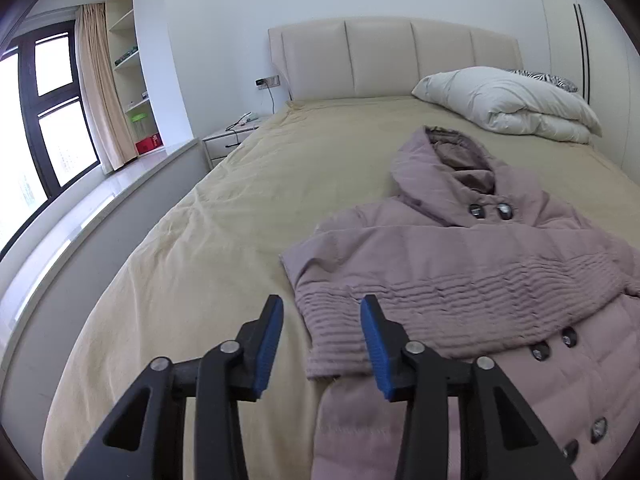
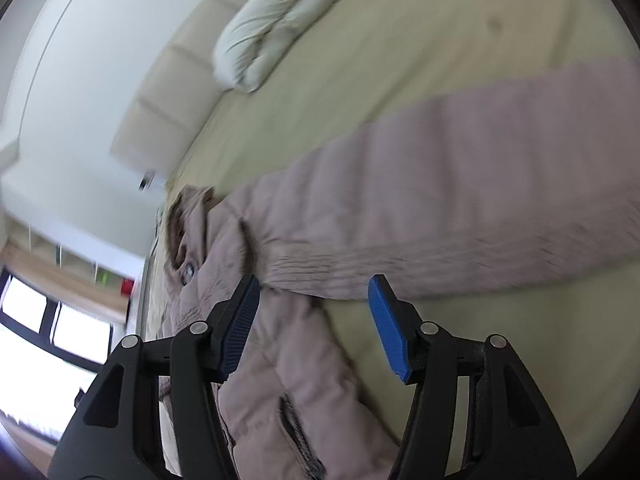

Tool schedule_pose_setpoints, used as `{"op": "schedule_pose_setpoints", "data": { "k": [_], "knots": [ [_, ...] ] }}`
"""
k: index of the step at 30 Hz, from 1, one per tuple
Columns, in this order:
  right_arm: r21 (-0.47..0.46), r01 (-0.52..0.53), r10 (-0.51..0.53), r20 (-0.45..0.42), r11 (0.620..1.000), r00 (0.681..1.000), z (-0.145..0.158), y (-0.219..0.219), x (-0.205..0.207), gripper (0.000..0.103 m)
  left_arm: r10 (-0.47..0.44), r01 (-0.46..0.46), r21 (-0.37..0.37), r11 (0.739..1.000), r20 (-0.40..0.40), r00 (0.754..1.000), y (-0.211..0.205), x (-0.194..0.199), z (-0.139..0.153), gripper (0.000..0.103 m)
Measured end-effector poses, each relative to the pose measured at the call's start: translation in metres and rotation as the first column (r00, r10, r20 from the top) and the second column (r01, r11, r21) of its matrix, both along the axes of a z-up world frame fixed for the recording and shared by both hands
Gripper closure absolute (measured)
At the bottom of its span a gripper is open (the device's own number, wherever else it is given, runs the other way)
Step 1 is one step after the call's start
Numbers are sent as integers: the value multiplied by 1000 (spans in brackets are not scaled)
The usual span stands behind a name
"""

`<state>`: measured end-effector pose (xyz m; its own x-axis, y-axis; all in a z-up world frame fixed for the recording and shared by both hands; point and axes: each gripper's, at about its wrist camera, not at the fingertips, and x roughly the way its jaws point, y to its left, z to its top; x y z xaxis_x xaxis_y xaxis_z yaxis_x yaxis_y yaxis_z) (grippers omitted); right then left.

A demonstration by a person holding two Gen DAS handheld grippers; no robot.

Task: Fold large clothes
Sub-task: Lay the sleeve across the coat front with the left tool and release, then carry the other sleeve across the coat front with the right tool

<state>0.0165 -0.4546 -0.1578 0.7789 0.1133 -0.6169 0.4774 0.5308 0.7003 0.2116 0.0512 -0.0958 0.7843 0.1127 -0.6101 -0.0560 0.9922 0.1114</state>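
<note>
A mauve quilted hooded coat [image 1: 460,264] lies front-up on the beige bed [image 1: 224,216], hood toward the headboard, with one sleeve folded across its chest and dark buttons showing. My left gripper [image 1: 322,308] hovers open above the folded sleeve's ribbed cuff [image 1: 340,344], nothing between its blue pads. In the blurred, tilted right wrist view the coat [image 2: 288,364] has its other sleeve [image 2: 480,208] stretched out across the sheet. My right gripper [image 2: 314,288] stands open just short of that sleeve, holding nothing.
A white folded duvet [image 1: 508,100] and a zebra-print pillow [image 1: 560,80] lie at the bed's head by the padded headboard [image 1: 392,56]. A nightstand [image 1: 230,140], window ledge [image 1: 80,208] and shelves [image 1: 132,72] line the left side. A wardrobe [image 1: 580,28] stands at the right.
</note>
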Motion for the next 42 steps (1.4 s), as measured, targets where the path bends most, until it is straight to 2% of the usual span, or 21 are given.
{"op": "schedule_pose_setpoints", "data": {
  "k": [2,5,7,10,15,17,18,19,20,21,23,24,26,28,30,33,36,37,39,41,42],
  "knots": [
    [100,149,-150,1,984,989,-18,-23,-55,47,-37,36,-88,995,-8,999,-3,-23,6,41],
    [210,382,-382,-42,900,923,-53,-47,-123,47,-69,58,-217,975,-43,997,-7,-52,3,36],
    [310,427,-451,6,849,892,-65,-58,-145,47,-93,69,-264,962,-79,993,-15,-66,-3,36],
    [308,465,-497,31,830,867,-62,-75,-150,47,-139,95,-322,942,-119,983,-27,-82,-10,36],
    [439,554,-637,55,707,769,-76,-109,-155,49,-201,138,-372,918,-136,970,-39,-99,-11,36],
    [407,559,-627,43,722,778,-67,-117,-146,49,-202,137,-386,912,-132,971,-37,-101,-7,36],
    [381,555,-616,48,739,787,-58,-130,-155,54,-204,139,-393,909,-128,971,-37,-101,-5,36],
    [336,545,-594,58,768,802,-46,-133,-152,60,-207,141,-403,904,-126,970,-36,-101,-3,36],
    [278,524,-561,72,805,825,-31,-130,-145,74,-209,140,-416,899,-123,970,-34,-101,0,36],
    [218,490,-518,96,844,850,-16,-131,-144,75,-212,142,-432,891,-118,970,-33,-101,2,36],
    [45,388,-390,137,921,910,25,-112,-128,86,-229,152,-471,869,-111,967,-32,-100,5,36],
    [-60,326,-315,143,944,938,48,-101,-124,86,-240,158,-492,856,-108,965,-33,-99,7,36],
    [-274,191,-158,136,943,978,89,-64,-102,87,-266,170,-546,820,-102,958,-34,-98,8,36],
    [-471,65,-19,102,880,995,119,-13,-85,89,-287,170,-611,774,-98,953,-33,-97,8,36],
    [-646,-53,101,38,761,994,136,49,-63,91,-293,153,-662,734,-105,950,-30,-96,6,36],
    [-799,-204,249,-70,566,966,140,135,-48,92,-297,129,-720,682,-111,948,-24,-96,1,29],
    [-866,-309,346,-173,392,922,128,208,-39,93,-311,120,-777,619,-102,945,-23,-94,-7,20],
    [-871,-332,365,-195,362,910,124,228,-44,94,-322,116,-797,593,-103,941,-24,-91,-11,19],
    [-864,-369,394,-224,343,891,113,250,-36,94,-345,98,-837,538,-112,932,-29,-85,-20,18],
    [-854,-403,419,-250,330,873,104,266,-34,94,-376,69,-882,466,-126,918,-35,-76,-29,13],
    [-857,-416,428,-267,305,864,99,274,-38,94,-386,49,-901,430,-135,912,-38,-72,-33,11]
  ]
}}
